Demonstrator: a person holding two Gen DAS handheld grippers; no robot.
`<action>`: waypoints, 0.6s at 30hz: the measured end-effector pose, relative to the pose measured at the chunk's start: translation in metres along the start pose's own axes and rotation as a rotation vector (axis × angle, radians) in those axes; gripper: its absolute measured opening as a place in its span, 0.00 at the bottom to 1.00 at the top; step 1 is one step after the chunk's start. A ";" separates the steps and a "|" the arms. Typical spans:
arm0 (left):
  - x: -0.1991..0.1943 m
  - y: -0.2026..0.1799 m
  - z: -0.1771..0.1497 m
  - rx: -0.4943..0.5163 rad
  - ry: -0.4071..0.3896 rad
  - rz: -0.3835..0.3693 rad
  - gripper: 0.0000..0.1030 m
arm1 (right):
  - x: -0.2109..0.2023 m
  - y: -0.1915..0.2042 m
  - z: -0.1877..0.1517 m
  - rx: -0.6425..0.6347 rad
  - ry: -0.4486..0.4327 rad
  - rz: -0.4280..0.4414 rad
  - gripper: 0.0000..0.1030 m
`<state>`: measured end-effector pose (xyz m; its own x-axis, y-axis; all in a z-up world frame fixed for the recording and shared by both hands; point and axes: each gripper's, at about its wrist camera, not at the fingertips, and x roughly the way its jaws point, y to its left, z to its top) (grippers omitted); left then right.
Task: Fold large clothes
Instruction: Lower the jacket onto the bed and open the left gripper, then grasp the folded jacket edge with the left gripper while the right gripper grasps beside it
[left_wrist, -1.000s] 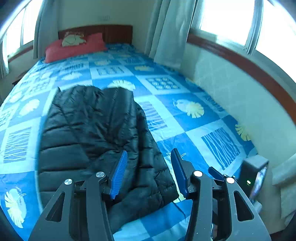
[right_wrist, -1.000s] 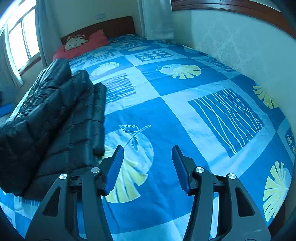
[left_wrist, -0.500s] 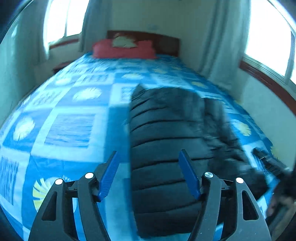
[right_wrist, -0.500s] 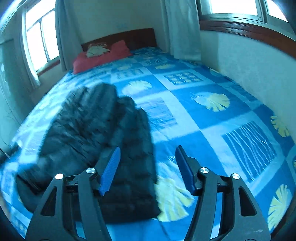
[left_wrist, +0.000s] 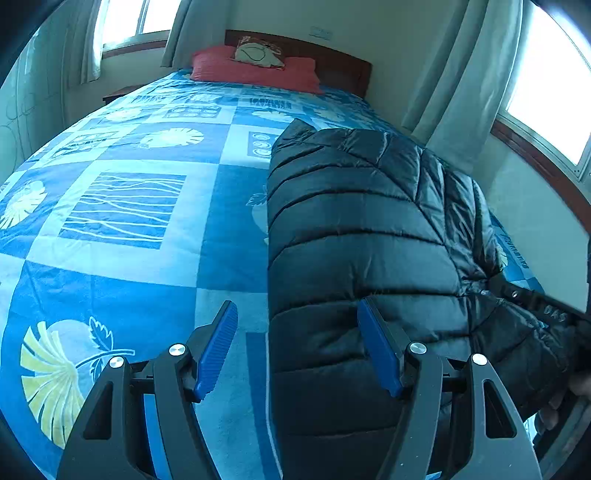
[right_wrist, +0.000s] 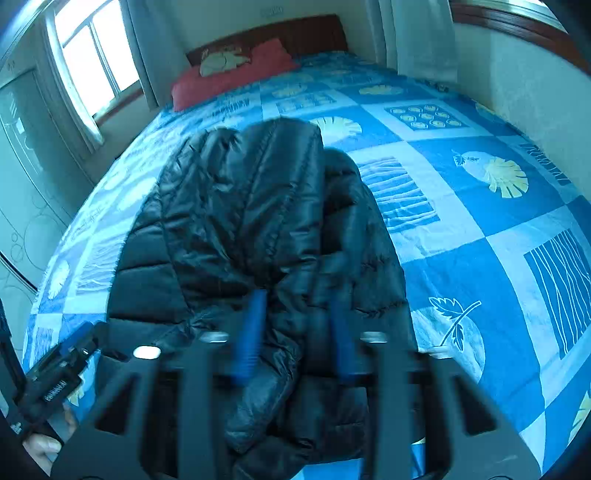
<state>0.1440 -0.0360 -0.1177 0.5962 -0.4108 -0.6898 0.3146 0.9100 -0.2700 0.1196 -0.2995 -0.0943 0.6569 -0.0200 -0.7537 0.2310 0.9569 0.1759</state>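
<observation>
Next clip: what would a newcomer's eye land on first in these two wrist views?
The black quilted puffer jacket lying on the bed, partly folded, dark against the blue patchwork bedspread with pale leaf prints. Next, the blue-padded left gripper held open over the jacket's near edge, and the motion-blurred right gripper, its jaws closing around a fold of jacket. At the headboard lies a red pillow.

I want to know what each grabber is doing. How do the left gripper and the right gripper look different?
The left gripper is wide open and sharp in the picture; the right gripper is blurry, its fingers closing. The left one straddles the black jacket's edge over the bedspread; the right has jacket folds between its fingers. Both have blue fingers.
</observation>
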 end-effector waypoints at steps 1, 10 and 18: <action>-0.001 -0.001 0.002 0.002 -0.002 -0.015 0.65 | 0.000 -0.003 0.000 -0.003 -0.004 -0.002 0.19; 0.022 -0.035 0.001 0.075 0.033 -0.088 0.65 | 0.044 -0.075 -0.008 0.051 0.067 -0.068 0.20; 0.066 -0.053 -0.008 0.119 0.098 0.012 0.68 | 0.066 -0.092 -0.013 0.105 0.089 -0.012 0.26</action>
<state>0.1607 -0.1103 -0.1545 0.5274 -0.3868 -0.7565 0.3966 0.8995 -0.1834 0.1321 -0.3854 -0.1684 0.5882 -0.0013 -0.8087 0.3154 0.9212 0.2279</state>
